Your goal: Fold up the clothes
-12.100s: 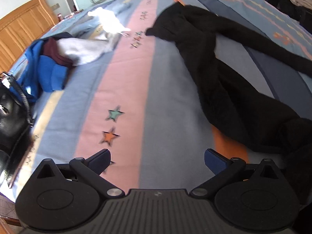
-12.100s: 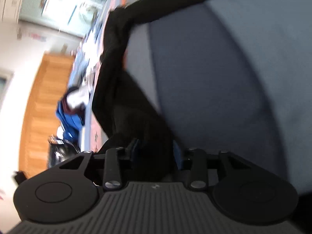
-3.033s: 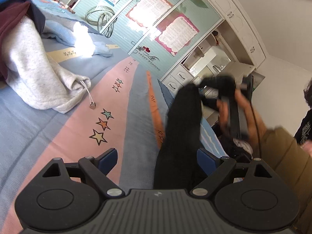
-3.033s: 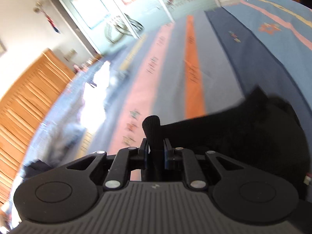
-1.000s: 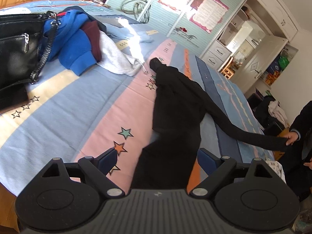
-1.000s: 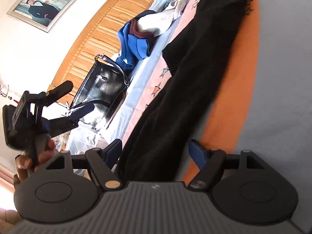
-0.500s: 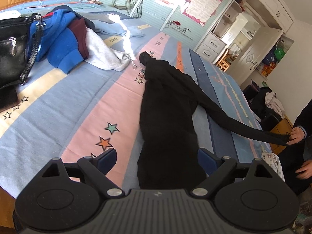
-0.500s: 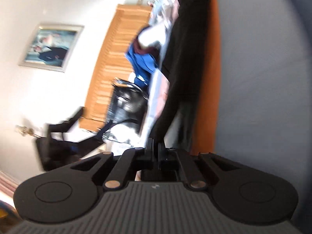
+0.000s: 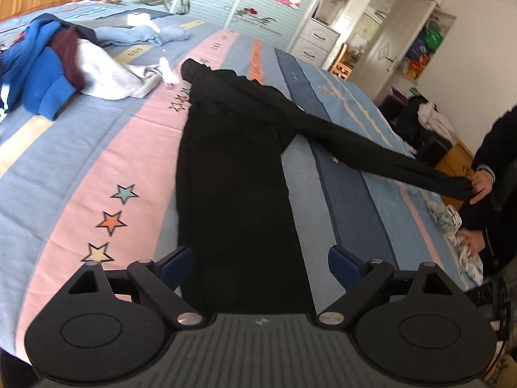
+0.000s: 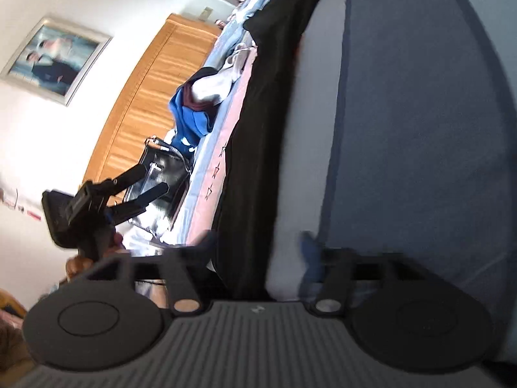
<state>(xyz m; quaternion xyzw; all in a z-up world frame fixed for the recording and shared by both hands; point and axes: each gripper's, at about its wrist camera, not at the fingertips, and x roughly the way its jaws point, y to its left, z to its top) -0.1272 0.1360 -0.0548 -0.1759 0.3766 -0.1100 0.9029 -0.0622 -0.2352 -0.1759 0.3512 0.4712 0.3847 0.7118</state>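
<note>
Left of the black trousers [image 9: 239,168] on the striped bed [image 9: 58,168] lies a heap of blue and grey clothes [image 9: 64,61]. The left hand-held gripper [image 9: 260,266] hovers released, its fingers either side of one trouser leg. The other leg stretches right — a bystander's hand [image 9: 481,184] pinches its cuff. The right hand-held gripper [image 10: 258,252] is likewise spread — black cloth between its blurred fingers, ungrasped.
</note>
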